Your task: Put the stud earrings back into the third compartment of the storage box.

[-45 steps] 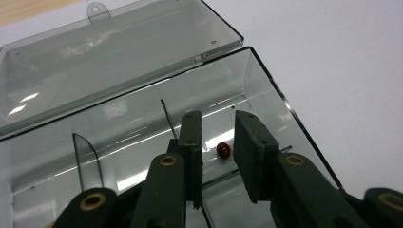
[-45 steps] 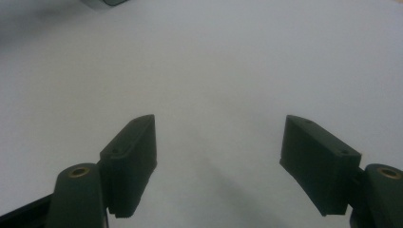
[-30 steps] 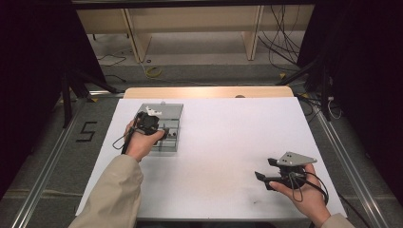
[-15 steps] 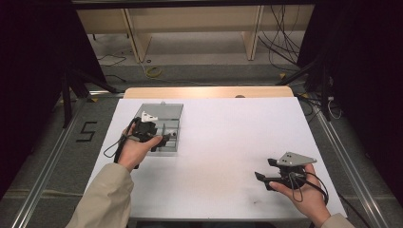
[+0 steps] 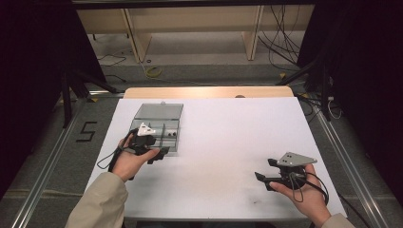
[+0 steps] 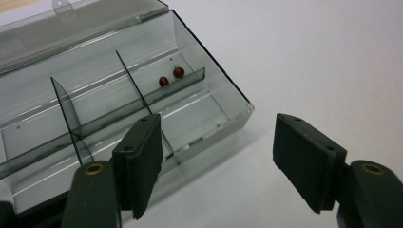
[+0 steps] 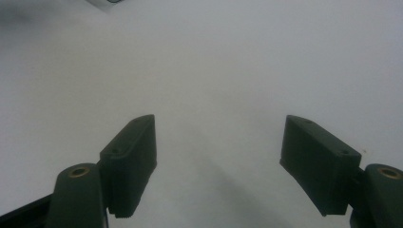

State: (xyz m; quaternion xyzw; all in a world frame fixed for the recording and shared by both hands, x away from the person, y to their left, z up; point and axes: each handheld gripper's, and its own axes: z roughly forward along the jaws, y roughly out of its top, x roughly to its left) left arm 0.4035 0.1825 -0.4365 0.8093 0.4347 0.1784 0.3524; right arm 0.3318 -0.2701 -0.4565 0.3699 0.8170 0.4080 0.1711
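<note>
The left gripper (image 6: 216, 156) hangs wide open and empty at the near right corner of the clear compartment box (image 6: 223, 92) — it should close on the wall squarely, clear of the two red beads (image 6: 171, 77); the right gripper (image 7: 218, 164), also gaping and empty near the table's (image 5: 228, 128) front right corner, can wait.

A white worktop (image 5: 228, 142) spans the middle of the frame, with a strip of bare wood along its far edge. Directly on it, in the upper left of its surface, lies a clear compartment box (image 5: 159, 114) with its lid open.
</note>
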